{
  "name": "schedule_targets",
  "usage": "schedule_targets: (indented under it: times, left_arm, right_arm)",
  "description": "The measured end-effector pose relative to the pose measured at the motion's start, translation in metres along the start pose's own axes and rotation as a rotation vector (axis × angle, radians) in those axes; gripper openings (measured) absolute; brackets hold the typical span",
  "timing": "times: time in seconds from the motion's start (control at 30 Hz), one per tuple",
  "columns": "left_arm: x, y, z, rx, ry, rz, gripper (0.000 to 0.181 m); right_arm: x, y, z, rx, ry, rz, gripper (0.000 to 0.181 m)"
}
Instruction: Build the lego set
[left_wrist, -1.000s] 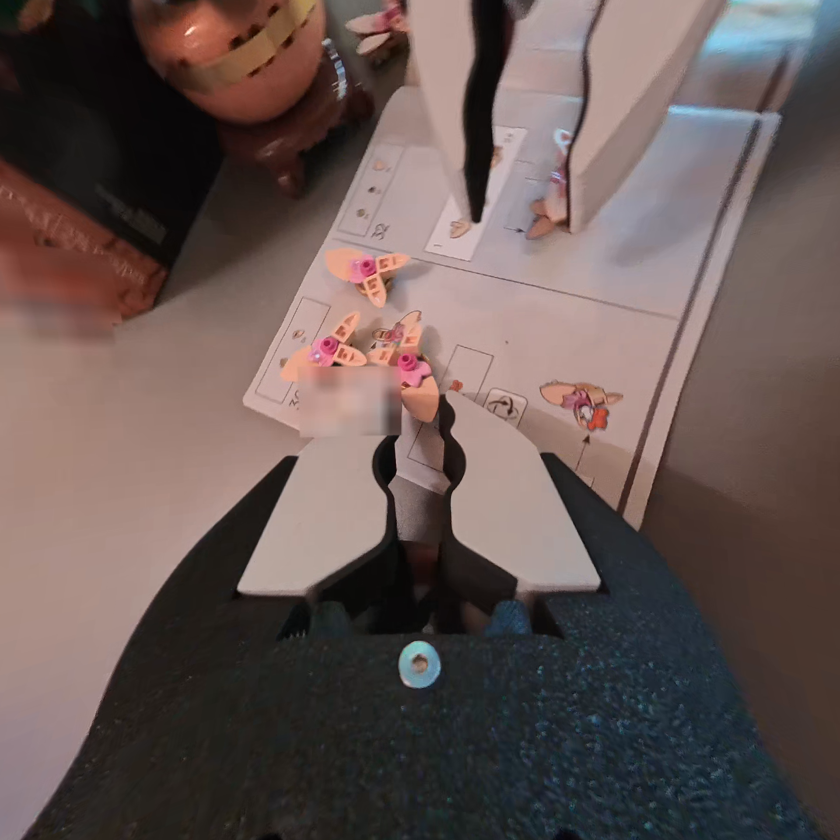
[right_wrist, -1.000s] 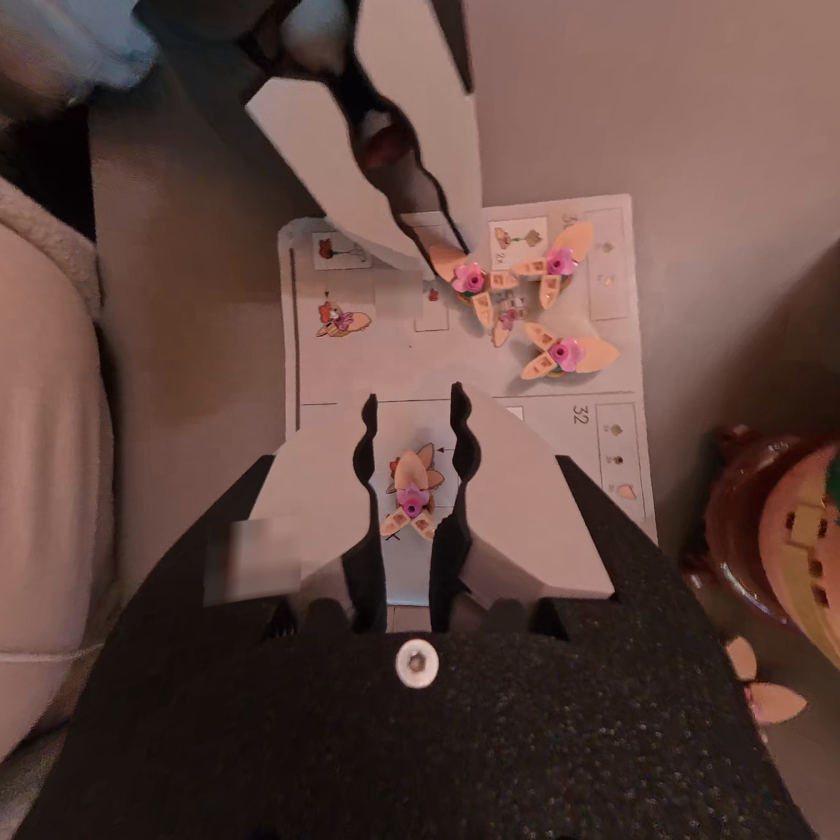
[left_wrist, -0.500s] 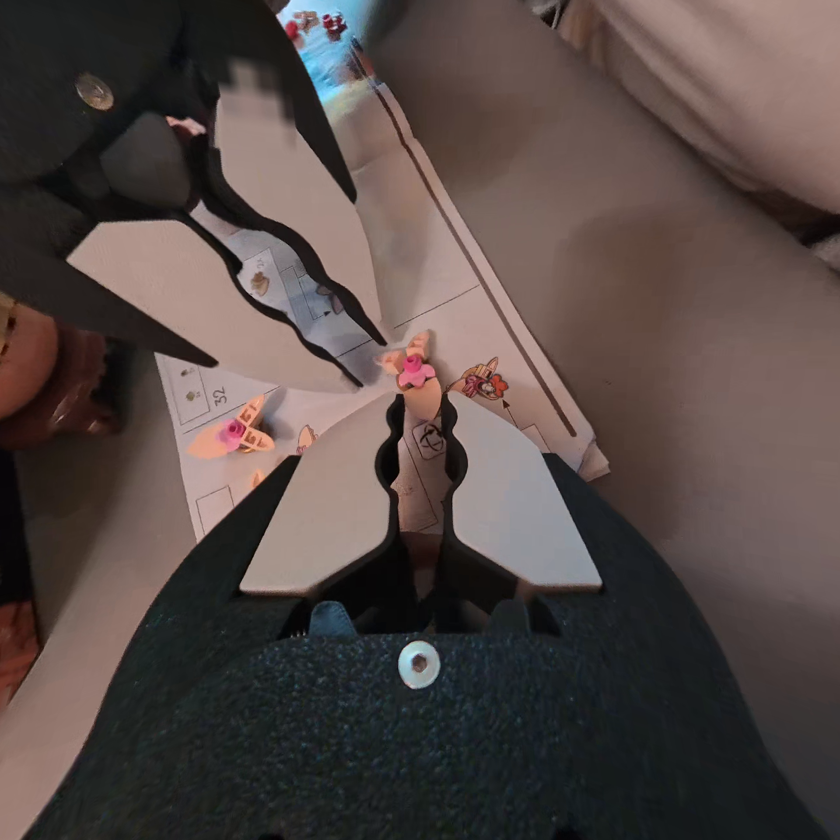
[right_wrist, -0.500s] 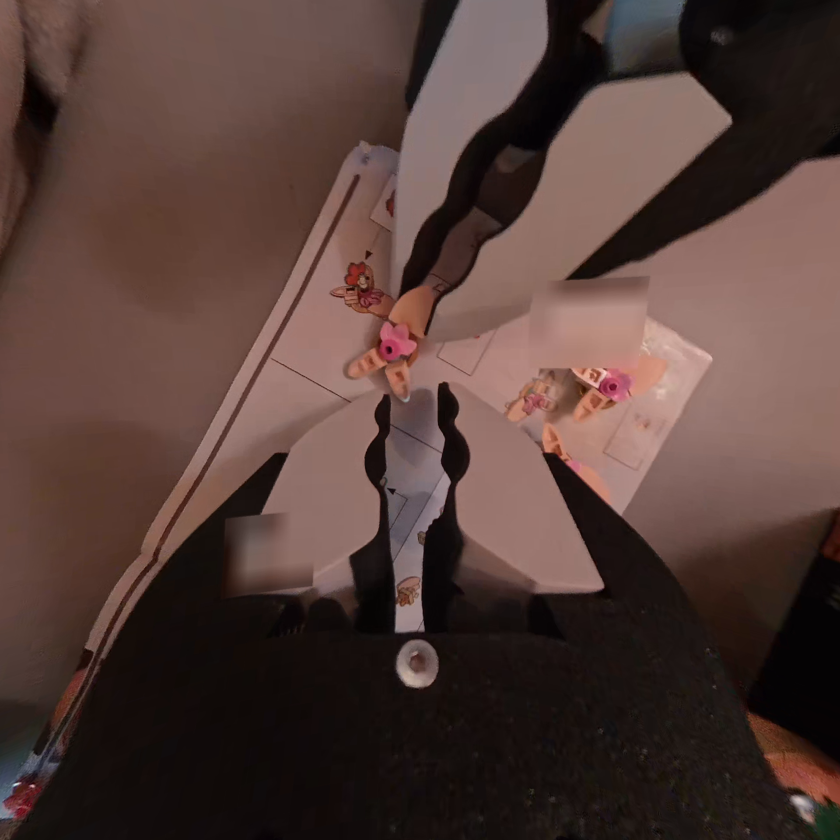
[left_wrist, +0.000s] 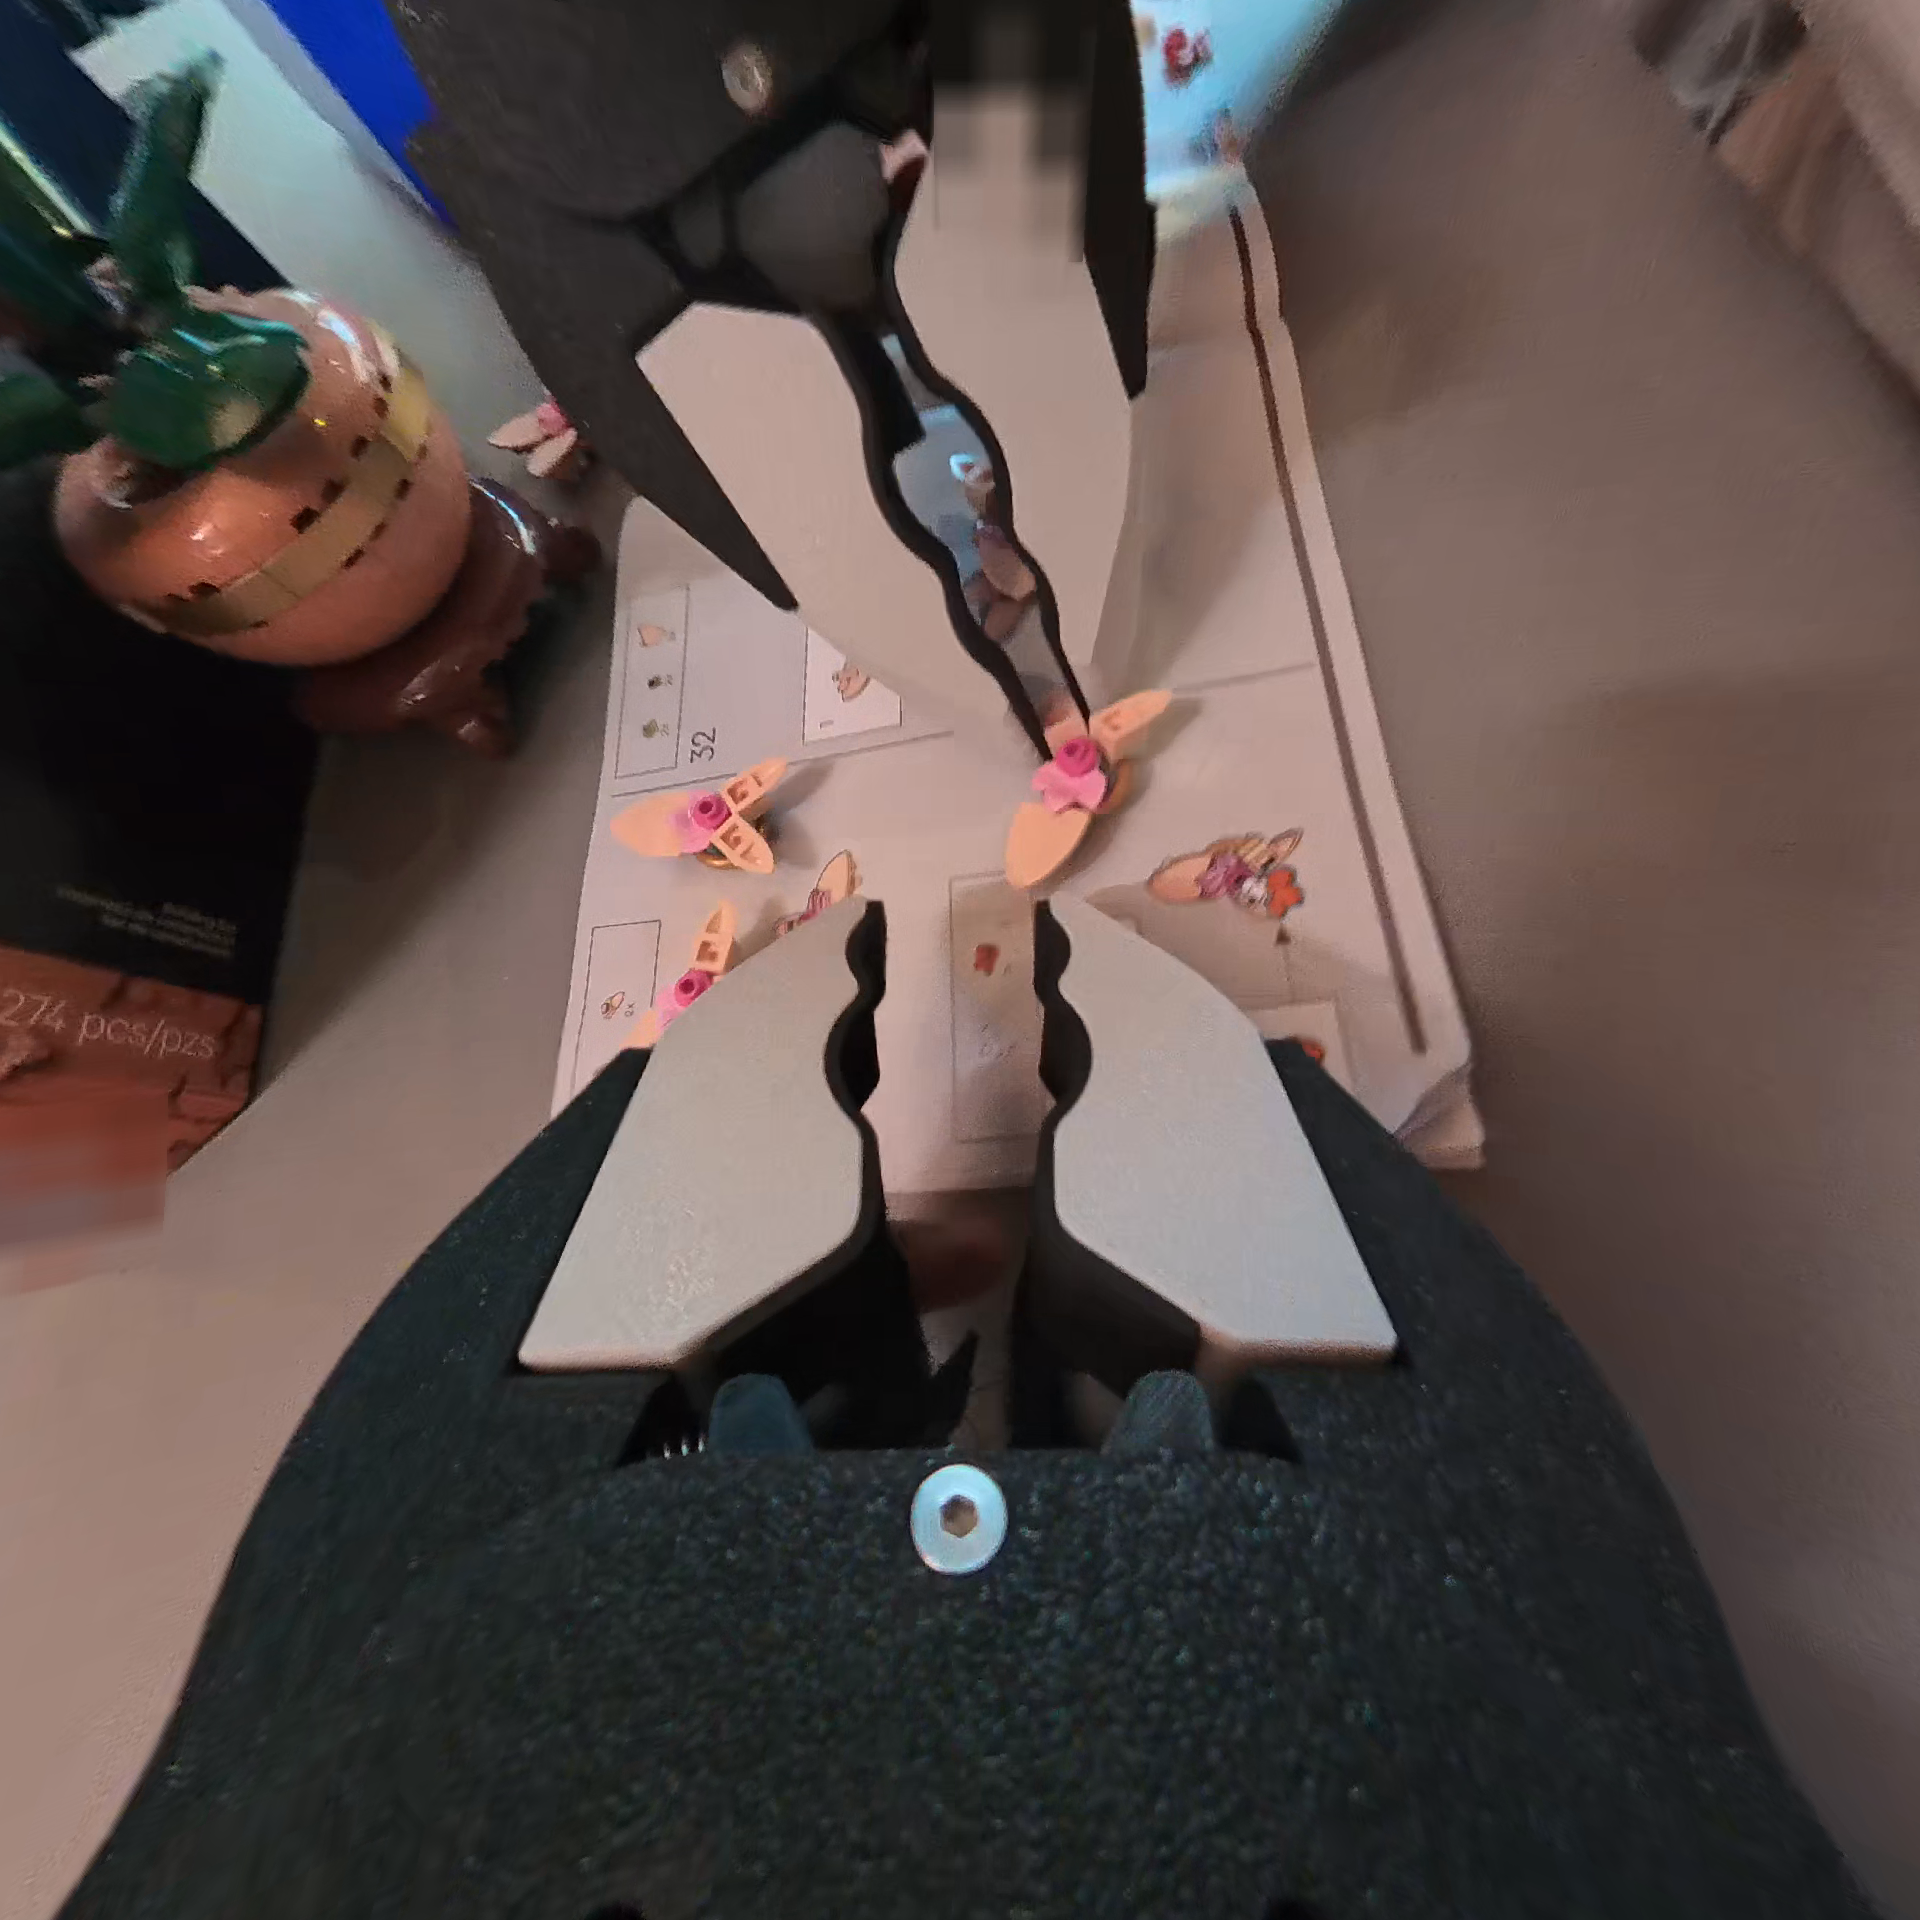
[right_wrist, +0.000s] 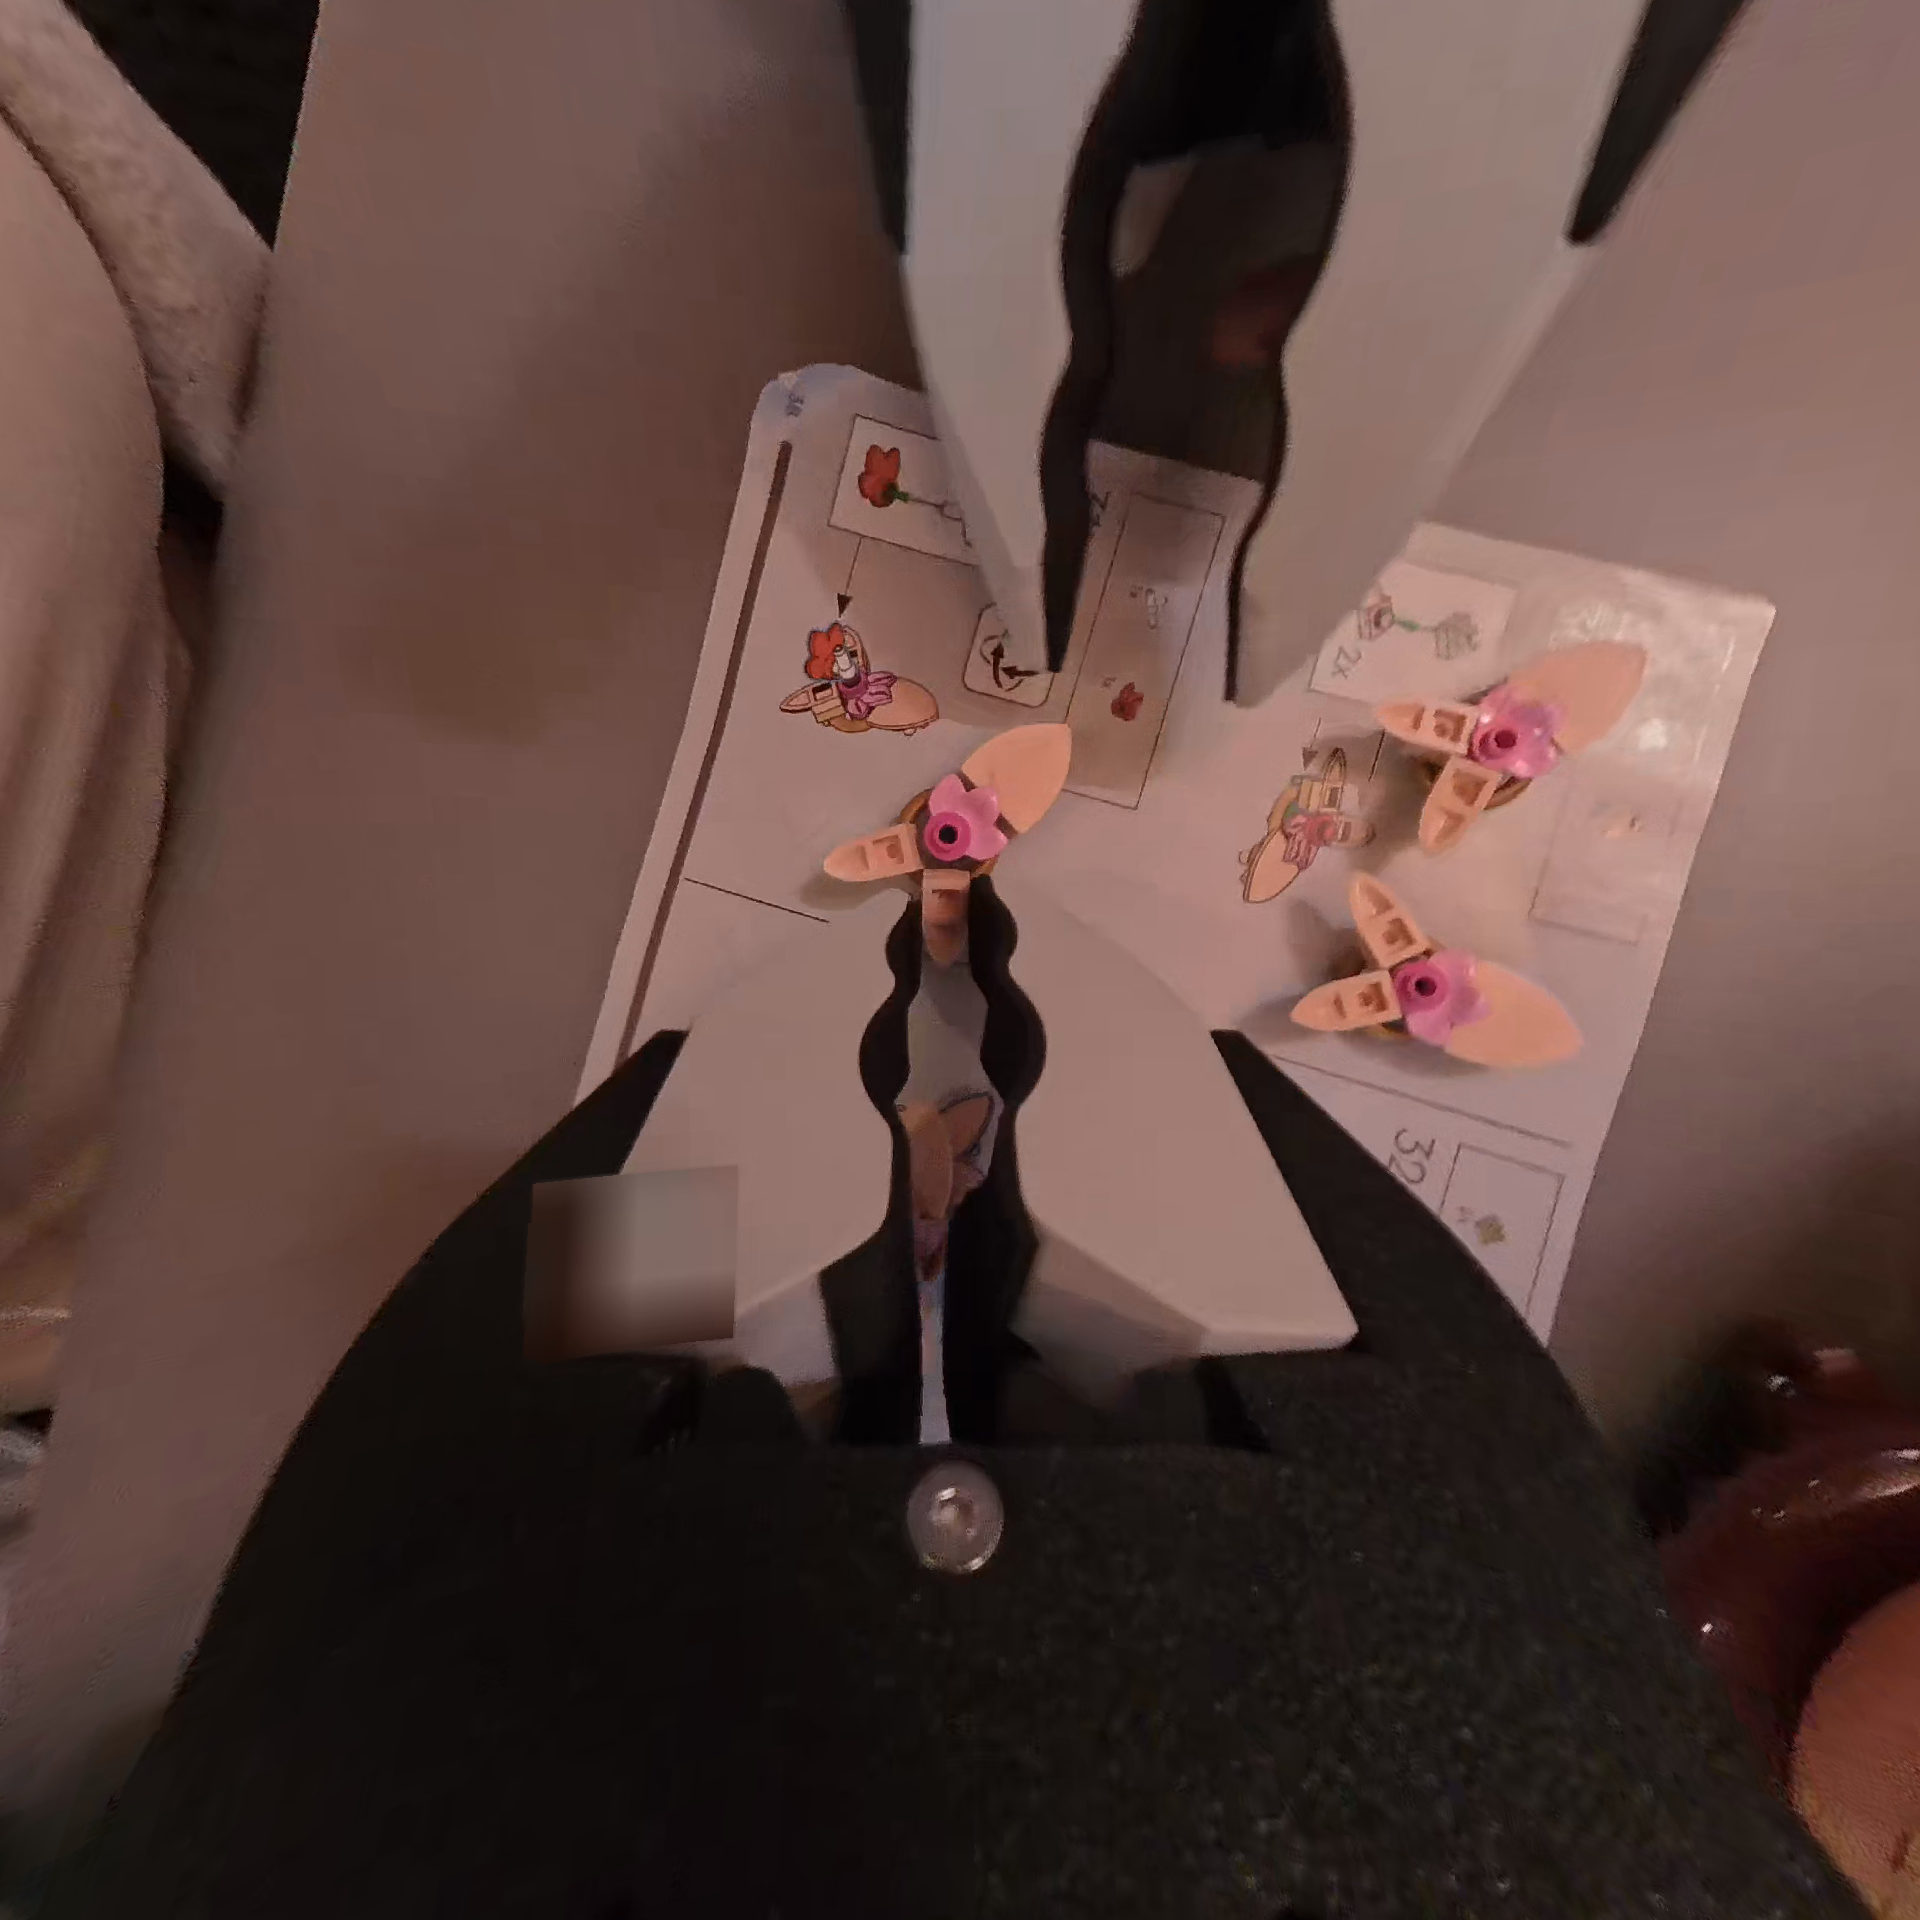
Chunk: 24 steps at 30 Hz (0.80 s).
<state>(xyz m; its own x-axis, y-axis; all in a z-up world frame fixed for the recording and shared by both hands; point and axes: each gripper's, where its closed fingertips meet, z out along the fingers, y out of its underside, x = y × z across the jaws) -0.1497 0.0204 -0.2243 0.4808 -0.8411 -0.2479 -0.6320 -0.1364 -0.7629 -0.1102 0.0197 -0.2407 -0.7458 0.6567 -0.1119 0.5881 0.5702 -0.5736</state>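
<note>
The left claw (left_wrist: 956, 914) hangs parted and empty at 6 o'clock of the instruction sheet (right_wrist: 1164, 894). The right claw (right_wrist: 951, 925) pinches one petal of a peach-and-pink lego flower (right_wrist: 951, 821) resting on the sheet. Two more flowers (right_wrist: 1439, 992) lie toward 3 o'clock. Judging by this, petal fitting is underway; next comes a gentle, steady press. No containers show.

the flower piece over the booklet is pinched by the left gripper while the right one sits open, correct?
Not quite: the grippers are swapped. In the right wrist view the right gripper is shut on a petal of the flower piece over the instruction booklet. In the left wrist view the left gripper sits open with nothing between its fingers.
</note>
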Motion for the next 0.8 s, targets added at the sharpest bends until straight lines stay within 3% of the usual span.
schedule_targets:
  times: [0.2, 0.3, 0.47, 0.8]
  left_arm:
    - [0.006, -0.022, 0.004, 0.072, -0.145, -0.023, 0.023]
    - [0.009, -0.031, 0.005, 0.105, -0.152, -0.005, 0.017]
    - [0.013, -0.022, 0.013, 0.064, -0.124, -0.007, 0.011]
    - [0.008, -0.016, 0.022, -0.002, -0.114, -0.012, 0.012]
  right_arm:
    - [-0.006, 0.0, -0.001, 0.002, 0.009, 0.139, 0.021]
    - [-0.006, -0.002, -0.008, 0.068, 0.032, 0.163, 0.007]
    - [-0.003, -0.009, -0.013, 0.146, 0.056, 0.183, 0.001]
    - [-0.001, 0.0, -0.009, 0.113, 0.054, 0.215, 0.008]
